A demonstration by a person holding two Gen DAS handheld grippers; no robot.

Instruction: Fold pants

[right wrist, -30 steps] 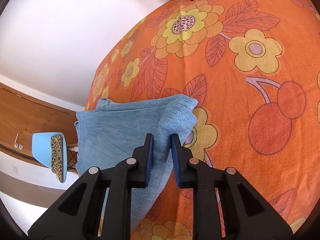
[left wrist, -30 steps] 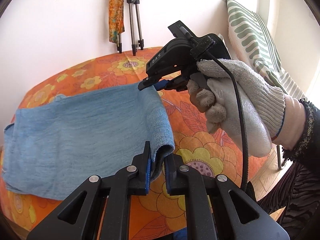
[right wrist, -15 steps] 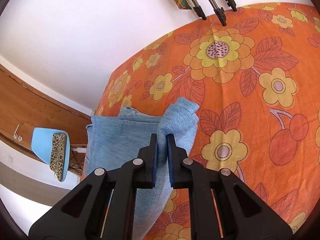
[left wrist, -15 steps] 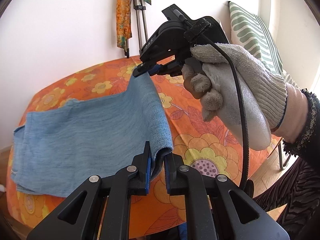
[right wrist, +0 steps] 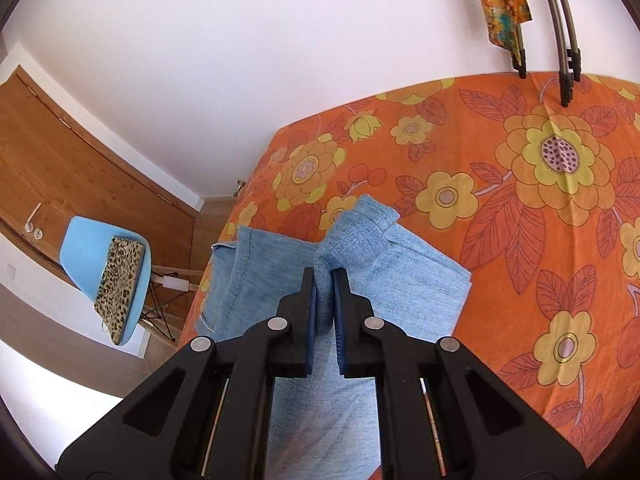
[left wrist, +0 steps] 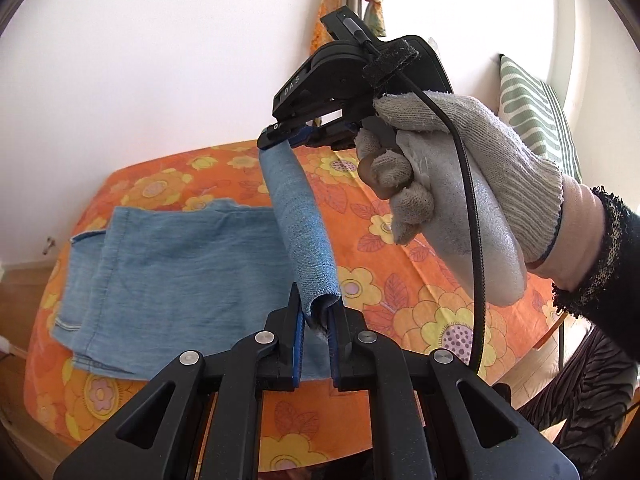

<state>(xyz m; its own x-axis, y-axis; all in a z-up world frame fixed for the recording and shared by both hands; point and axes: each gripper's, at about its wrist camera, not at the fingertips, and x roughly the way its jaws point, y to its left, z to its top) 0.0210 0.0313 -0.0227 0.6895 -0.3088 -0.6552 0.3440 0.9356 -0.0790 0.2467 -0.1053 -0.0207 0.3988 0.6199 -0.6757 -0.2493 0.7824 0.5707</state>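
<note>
Light blue denim pants (left wrist: 172, 268) lie folded on the orange flowered cover (left wrist: 400, 280). Their right-hand end (left wrist: 304, 224) is lifted clear of the cover as a taut band between both grippers. My left gripper (left wrist: 316, 316) is shut on the near corner of that end. My right gripper (left wrist: 286, 138), held by a gloved hand (left wrist: 460, 184), is shut on the far corner, higher up. In the right wrist view the right gripper (right wrist: 324, 280) pinches a bunched fold of the pants (right wrist: 400, 288), with the rest of the denim below it on the cover (right wrist: 540, 220).
A white wall stands behind the table. Tripod legs (right wrist: 564, 40) and an orange scarf (right wrist: 500, 4) hang at the far edge. A blue chair (right wrist: 104, 276) with a leopard-print item stands by a wooden door at left. A striped cushion (left wrist: 536, 120) is at the right.
Both grippers rose and carried the pants' right end up and leftward over the rest. The right gripper's jaws closed on the fabric. More of the cover is exposed at right.
</note>
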